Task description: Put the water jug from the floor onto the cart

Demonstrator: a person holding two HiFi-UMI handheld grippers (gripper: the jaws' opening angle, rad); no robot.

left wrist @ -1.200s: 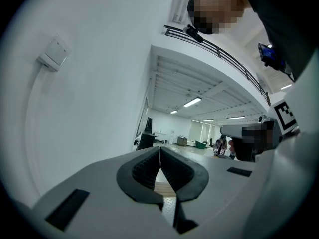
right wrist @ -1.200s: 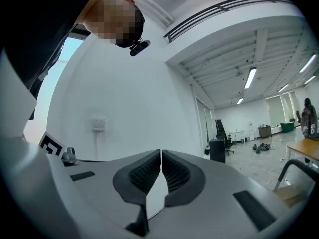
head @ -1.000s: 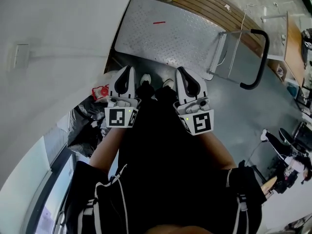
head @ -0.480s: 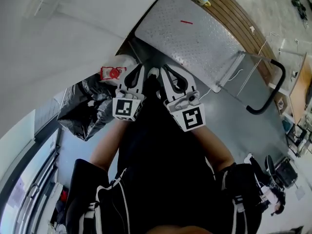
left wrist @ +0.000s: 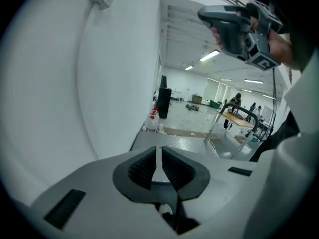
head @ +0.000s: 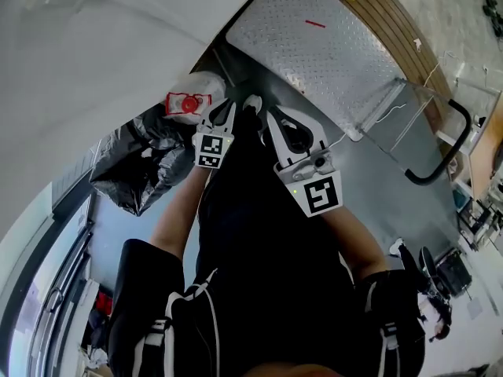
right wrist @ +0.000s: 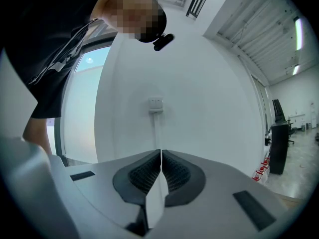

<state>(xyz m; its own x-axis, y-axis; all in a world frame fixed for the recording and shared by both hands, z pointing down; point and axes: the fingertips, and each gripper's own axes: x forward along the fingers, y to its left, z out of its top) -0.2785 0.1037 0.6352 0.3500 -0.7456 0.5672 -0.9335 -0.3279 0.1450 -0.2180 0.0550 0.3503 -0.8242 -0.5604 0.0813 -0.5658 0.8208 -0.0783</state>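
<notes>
Left claw [head: 225,110] was clenched, nothing between its jaws. Right claw [head: 281,126] was clenched too, also empty. Jug [head: 189,99], red cap up, sat on the floor [head: 377,187] against the wall [head: 86,61]. Left claw was just beside the jug, not touching; right claw sat on the left claw's far side from the jug. Bag [head: 130,171], black, lay touching or nearly touching the jug; which one could not be told. Cart [head: 314,57] stood just past the jug, its deck bare except for a red mark.

Step in hand looked like the reach for the jug, nothing lifted yet. To do it well: jaws must open before they arrive, and should aim under the cap at the neck or a handle; the grip spot could not be made out. Jug probably heavy, so bring the second claw in for support and keep the jug upright on the way to the deck. The bag could snag.

Left forearm was stretched down, claw tilted toward the floor. Right hand was held higher, claw about level, facing the wall.
</notes>
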